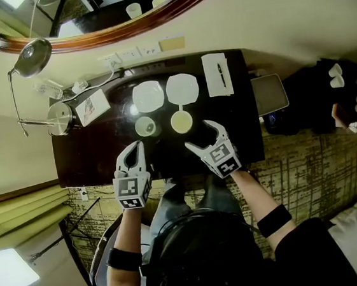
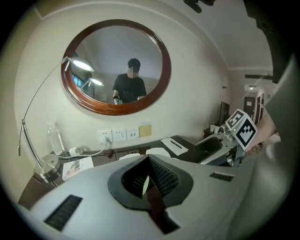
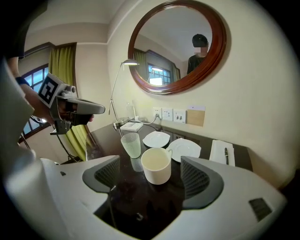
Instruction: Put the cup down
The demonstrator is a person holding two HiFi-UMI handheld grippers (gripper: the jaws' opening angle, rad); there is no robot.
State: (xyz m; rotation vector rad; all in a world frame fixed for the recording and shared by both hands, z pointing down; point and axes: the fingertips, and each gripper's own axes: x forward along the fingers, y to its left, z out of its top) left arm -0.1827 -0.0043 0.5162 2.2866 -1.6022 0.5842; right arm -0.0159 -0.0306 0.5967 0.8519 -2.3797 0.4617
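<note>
– Crowding the cup (image 3: 156,165), what stands round it?

– Ribbed glass (image 3: 131,144) near it on my left, a little further off, not touching. Two white plates (image 1: 148,96) behind both on the dark surface (image 1: 90,157). Notepad (image 1: 213,84) with a pen (image 1: 221,74) at the back right. Lamp (image 1: 33,57) at the back left, sockets (image 1: 131,53) and a round mirror (image 3: 178,44) on the wall.

– Hard to make out?

– My left claw (image 2: 147,176) is clenched, pads together on nothing. Its own body fills the lower part of its view and hides the cup. A pale sliver shows past the pads; I cannot tell what it is. Only a plate edge and the notepad peek over.

– Cup against claw?

– Cup is upright on the surface, handle turned toward the plates. My right claw (image 1: 198,135) is released, jaws wide. The cup stands between the jaw tips with a gap on each side, touching neither pad.
</note>
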